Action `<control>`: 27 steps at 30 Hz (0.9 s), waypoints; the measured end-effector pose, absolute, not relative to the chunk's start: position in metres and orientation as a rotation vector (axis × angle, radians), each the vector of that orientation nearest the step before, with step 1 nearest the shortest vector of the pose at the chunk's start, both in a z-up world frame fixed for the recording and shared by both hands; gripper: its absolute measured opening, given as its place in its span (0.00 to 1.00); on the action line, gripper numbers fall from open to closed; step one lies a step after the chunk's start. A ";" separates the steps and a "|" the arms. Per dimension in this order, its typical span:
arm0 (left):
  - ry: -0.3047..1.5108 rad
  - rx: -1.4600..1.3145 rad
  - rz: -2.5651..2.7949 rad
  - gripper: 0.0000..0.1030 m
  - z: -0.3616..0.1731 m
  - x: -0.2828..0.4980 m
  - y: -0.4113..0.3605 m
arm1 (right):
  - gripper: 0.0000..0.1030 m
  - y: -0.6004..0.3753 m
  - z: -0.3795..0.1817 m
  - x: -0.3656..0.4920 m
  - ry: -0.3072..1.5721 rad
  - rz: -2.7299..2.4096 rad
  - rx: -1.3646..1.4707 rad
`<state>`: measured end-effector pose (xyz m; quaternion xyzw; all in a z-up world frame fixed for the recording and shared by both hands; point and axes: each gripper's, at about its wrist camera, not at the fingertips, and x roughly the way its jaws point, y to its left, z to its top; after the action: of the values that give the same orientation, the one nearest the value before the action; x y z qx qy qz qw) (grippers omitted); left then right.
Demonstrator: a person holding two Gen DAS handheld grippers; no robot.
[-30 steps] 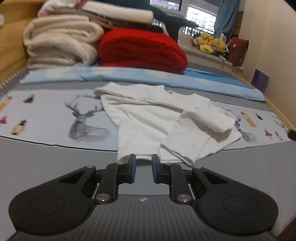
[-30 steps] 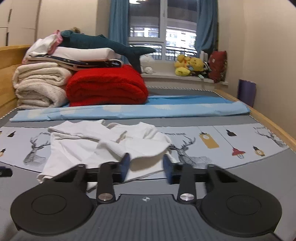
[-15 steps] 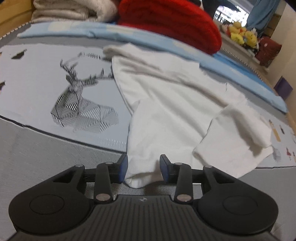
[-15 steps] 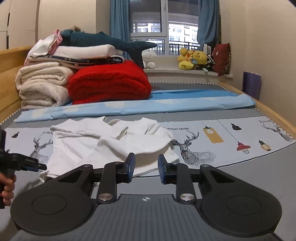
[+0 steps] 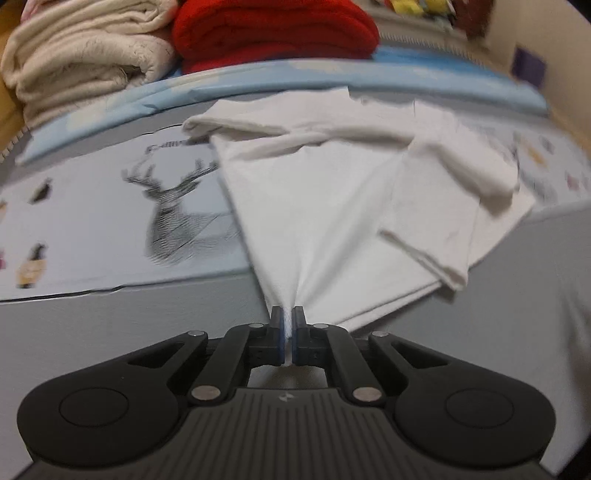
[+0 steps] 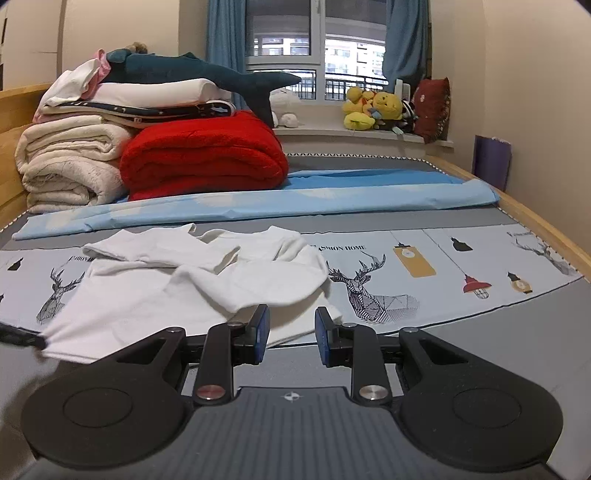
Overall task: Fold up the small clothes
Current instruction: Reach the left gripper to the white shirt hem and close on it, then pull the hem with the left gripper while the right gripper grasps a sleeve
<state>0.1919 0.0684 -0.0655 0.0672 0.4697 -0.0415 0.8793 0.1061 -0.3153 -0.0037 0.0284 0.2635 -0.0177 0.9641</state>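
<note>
The white shirt (image 5: 332, 206), crumpled on the bed in front of the red blanket (image 5: 273, 33), now has its near hem corner pinched taut by the left claw (image 5: 287, 325), half a second ago parted around it, so folding can start, while the right claw (image 6: 291, 334) hovers released.

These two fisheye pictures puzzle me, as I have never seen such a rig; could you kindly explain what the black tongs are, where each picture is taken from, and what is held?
There is no robot here. A person holds a pair of handheld tongs in each hand, and a small camera on each looks forward along its two fingers. One picture comes from the left tongs, the other from the right tongs. Both look across a bed with a deer-print sheet, where a crumpled white shirt lies. Behind it are a red blanket and cream blankets. The left tongs are closed on the shirt's near edge, pulling it taut. The right tongs are open, holding nothing, near the shirt's other side.
</note>
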 end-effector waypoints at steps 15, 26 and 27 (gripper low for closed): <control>1.149 0.021 -0.136 0.06 -0.077 0.105 0.180 | 0.41 -0.272 -0.043 0.141 0.847 0.170 0.250; 1.167 0.034 -0.116 0.32 -0.086 0.127 0.157 | 0.44 -0.222 -0.091 0.177 1.077 0.206 0.339; 1.173 0.040 -0.107 0.32 -0.087 0.129 0.157 | 0.43 -0.220 -0.094 0.179 1.085 0.203 0.345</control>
<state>0.1286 0.1574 -0.0873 0.0186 0.5533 -0.0503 0.8312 0.1793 -0.2196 -0.0942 0.1629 0.5126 0.0960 0.8376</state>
